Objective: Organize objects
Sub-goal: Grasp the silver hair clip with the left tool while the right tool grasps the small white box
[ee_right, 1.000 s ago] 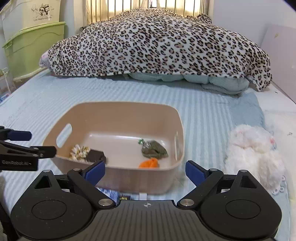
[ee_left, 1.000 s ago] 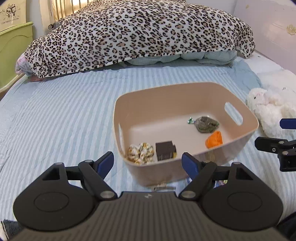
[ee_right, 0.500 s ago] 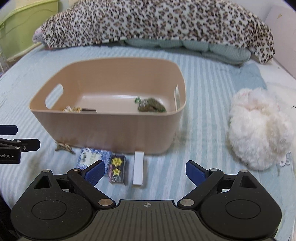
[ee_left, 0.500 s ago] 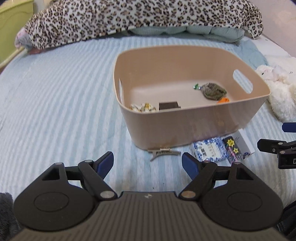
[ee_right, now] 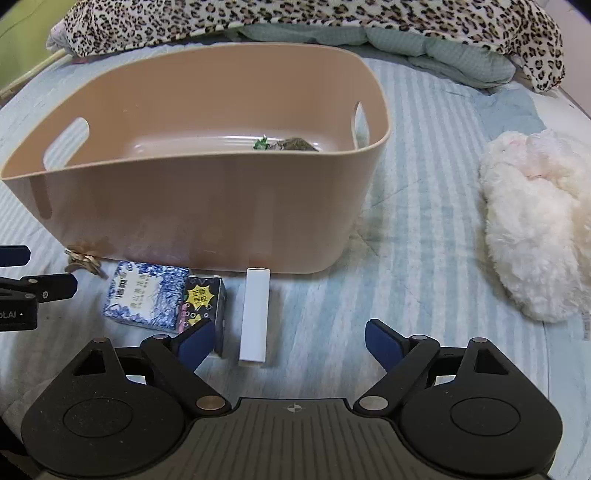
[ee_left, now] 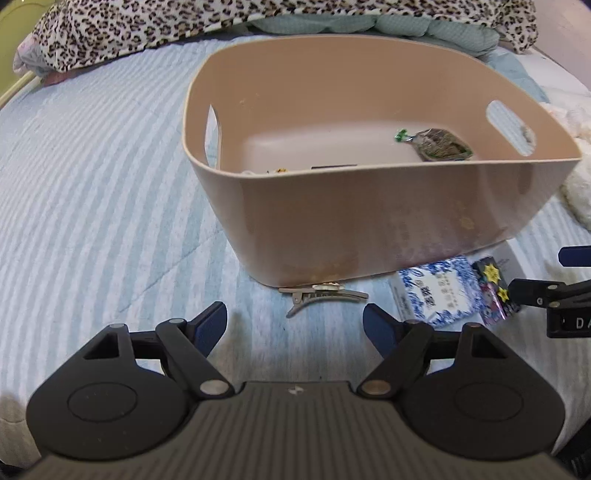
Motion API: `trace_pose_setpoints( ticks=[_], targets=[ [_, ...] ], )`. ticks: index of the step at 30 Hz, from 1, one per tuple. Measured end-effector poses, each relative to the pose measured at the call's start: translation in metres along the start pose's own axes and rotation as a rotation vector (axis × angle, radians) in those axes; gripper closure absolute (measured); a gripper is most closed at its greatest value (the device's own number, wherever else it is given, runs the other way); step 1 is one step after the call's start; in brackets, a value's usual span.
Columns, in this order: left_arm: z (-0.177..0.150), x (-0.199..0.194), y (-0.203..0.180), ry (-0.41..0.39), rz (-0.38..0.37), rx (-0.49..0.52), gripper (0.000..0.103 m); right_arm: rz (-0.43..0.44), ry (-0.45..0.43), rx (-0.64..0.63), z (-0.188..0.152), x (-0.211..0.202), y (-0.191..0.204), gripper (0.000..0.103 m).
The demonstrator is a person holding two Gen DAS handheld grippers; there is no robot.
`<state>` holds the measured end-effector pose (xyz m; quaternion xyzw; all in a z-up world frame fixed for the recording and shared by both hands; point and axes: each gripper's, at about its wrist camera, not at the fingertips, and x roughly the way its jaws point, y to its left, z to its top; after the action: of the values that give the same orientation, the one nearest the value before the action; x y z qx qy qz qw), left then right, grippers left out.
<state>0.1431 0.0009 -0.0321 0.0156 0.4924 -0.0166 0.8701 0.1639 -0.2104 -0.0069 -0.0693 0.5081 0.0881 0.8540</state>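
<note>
A beige bin stands on the striped bed and holds a green packet and other small items. In front of it lie a metal hair clip, a blue-white box, a dark card box and a white stick-shaped box. My left gripper is open, low over the bed just in front of the hair clip. My right gripper is open, with the white box between its fingers.
A white plush toy lies on the bed right of the bin. A leopard-print blanket is heaped at the back. The left gripper shows at the left edge of the right wrist view.
Both grippers have come down and forward toward the items in front of the bin. The bin looms larger and its contents are mostly hidden by its near wall.
</note>
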Motion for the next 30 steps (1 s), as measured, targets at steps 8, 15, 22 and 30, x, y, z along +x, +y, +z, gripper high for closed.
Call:
trace_pose_setpoints(
  ticks=[8,15,22,30],
  targets=[
    [0.005,0.021,0.003,0.034,-0.047,-0.060,0.021,0.037,-0.020,0.021,0.005,0.011,-0.003,0.018],
    [0.006,0.030,0.004,0.019,-0.039,-0.084,0.017,0.084,-0.034,0.068,0.007,0.011,-0.009,0.031],
    [0.003,0.028,0.002,0.011,-0.032,-0.058,0.021,0.105,-0.027,0.125,0.007,0.011,-0.019,0.047],
    [0.002,0.025,0.003,-0.008,-0.059,-0.044,0.068,0.113,0.021,0.050,0.002,0.018,-0.003,0.089]
  ],
)
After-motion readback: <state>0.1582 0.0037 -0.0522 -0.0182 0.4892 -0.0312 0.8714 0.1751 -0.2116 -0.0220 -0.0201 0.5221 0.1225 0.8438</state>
